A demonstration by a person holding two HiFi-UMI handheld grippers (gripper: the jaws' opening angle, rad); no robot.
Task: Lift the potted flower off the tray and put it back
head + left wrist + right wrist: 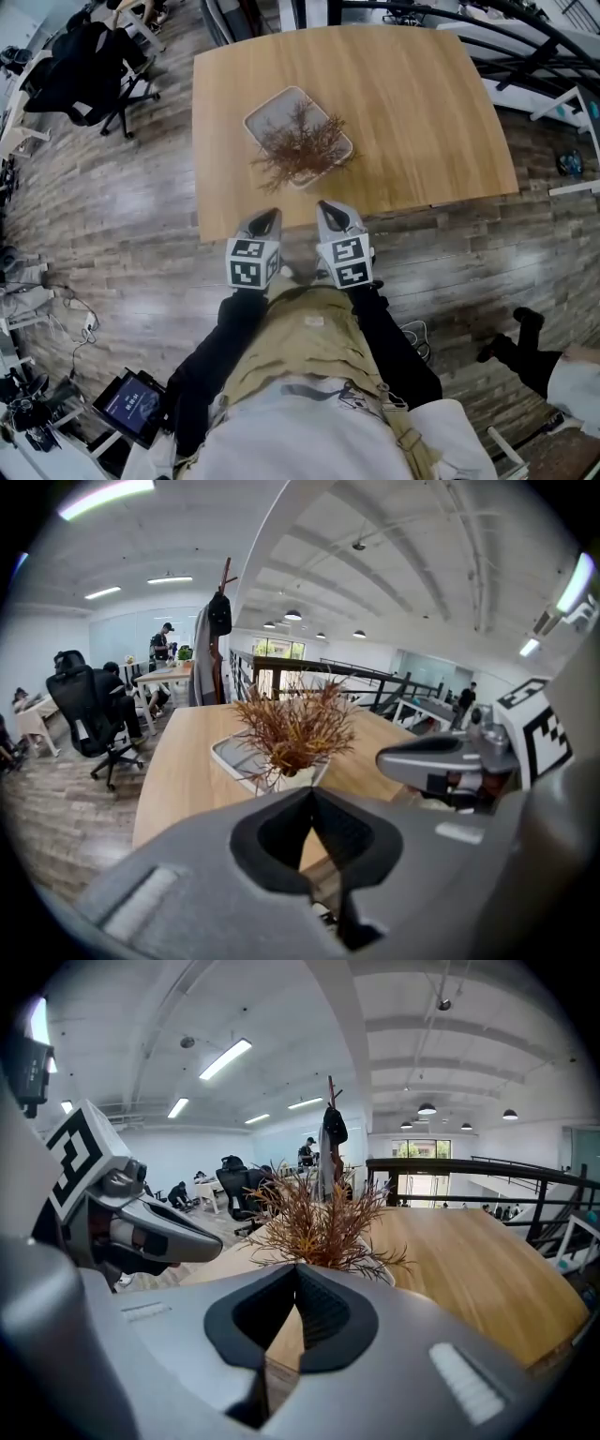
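**A:** The fingers of the left gripper [312,794] are clenched tip to tip with nothing between them. Those of the right gripper [296,1269] are the same, closed and empty.

**B:** And where do they sit against the table [422,112]?

**A:** In the head view both hang at its near edge, side by side in front of the person. They are well apart from the tray [267,111], which lies further in on the wood.

**B:** So where is the task's thing?

**A:** The potted flower [302,145] stands on the tray, towards its near right corner, and neither gripper touches it. By that layout the lift looks not yet started. But a flower already set back down would look no different, so the frames alone do not settle it. Any grasp would first need the jaws to open.

**B:** What can't be made out?

**A:** From above, the dry brown sprigs cover the pot completely. The left gripper view shows only a pale sliver of pot [302,776] above the jaw tips. In the right gripper view the gripper body cuts off the base. Whether the pot sits flat on the tray, and how its rim is shaped for gripping, cannot be told.
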